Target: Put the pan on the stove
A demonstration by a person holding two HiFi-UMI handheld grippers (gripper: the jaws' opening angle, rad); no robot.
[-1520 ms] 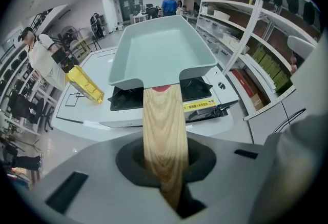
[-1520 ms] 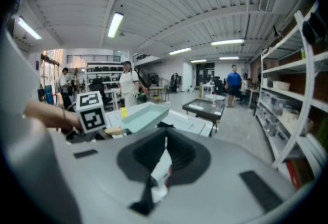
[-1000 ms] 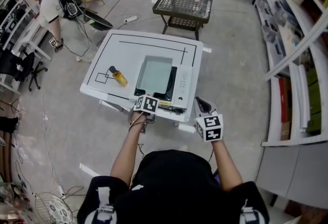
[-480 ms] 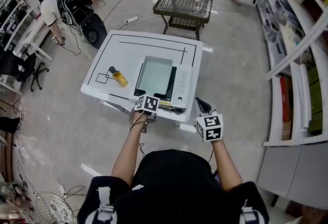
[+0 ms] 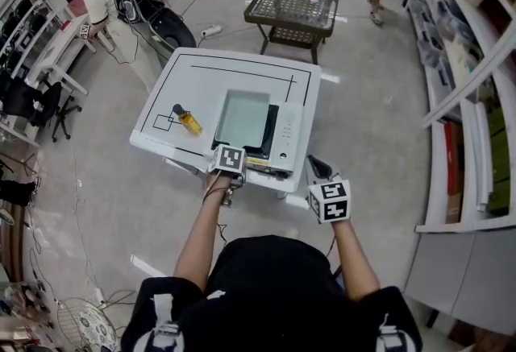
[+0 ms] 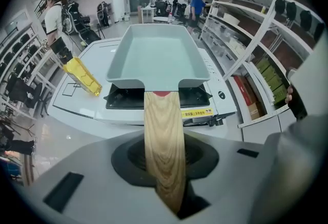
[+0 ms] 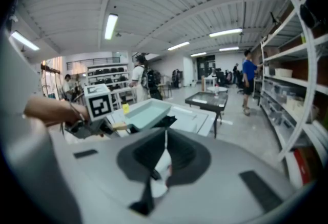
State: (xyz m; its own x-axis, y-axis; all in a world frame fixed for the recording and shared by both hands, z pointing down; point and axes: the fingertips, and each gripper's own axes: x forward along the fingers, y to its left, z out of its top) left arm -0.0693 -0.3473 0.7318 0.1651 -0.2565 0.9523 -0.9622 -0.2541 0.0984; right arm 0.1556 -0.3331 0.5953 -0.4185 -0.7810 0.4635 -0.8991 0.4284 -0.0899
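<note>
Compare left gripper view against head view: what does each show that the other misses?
Left gripper view only: the wooden handle lying between the left gripper's opening jaws. Head view only: the right gripper, held beside the white table's near corner, and the black mesh table beyond. Both: the pan sitting on the stove, and the yellow bottle to its left.

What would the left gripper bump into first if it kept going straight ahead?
The left gripper already has the wooden handle between its opening jaws. Sliding straight along it, it would probably hit the pan itself, the pale green part sitting on the stove.
</note>
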